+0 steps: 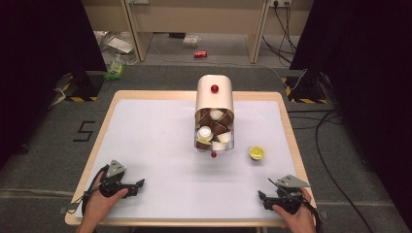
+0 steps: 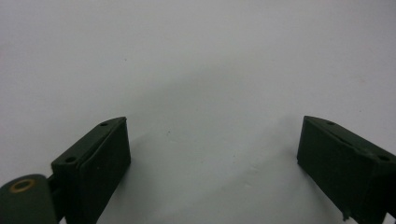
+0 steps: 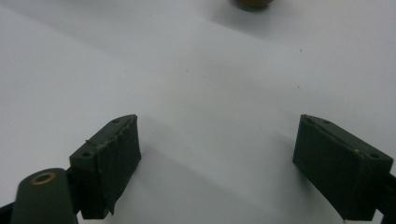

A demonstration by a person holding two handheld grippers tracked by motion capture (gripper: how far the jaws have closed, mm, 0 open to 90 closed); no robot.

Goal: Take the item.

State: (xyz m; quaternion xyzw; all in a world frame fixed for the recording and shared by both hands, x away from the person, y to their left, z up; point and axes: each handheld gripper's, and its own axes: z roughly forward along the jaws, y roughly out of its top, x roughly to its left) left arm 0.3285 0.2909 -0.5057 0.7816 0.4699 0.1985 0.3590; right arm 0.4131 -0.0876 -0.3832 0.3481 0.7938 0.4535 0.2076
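Observation:
A cream capsule holder [image 1: 214, 97] with a red knob [image 1: 214, 88] stands at the table's middle back. Its open front shows several brown and white capsules [image 1: 212, 127], and a clear drawer [image 1: 230, 141] with a second red knob [image 1: 214, 154] sticks out toward me. To the right of the drawer, a small round yellow capsule [image 1: 257, 153] lies on the mat; its edge [image 3: 252, 3] peeks in at the top of the right gripper view. My left gripper [image 1: 139, 188] [image 2: 212, 140] rests open at front left. My right gripper [image 1: 263, 199] [image 3: 217, 135] rests open at front right, short of the yellow capsule.
A white mat [image 1: 155, 145] covers the wooden table [image 1: 109, 109]. Beyond the table, a red can [image 1: 200, 54], loose packaging [image 1: 119, 44] and cables [image 1: 325, 145] lie on the floor. Black curtains hang at both sides.

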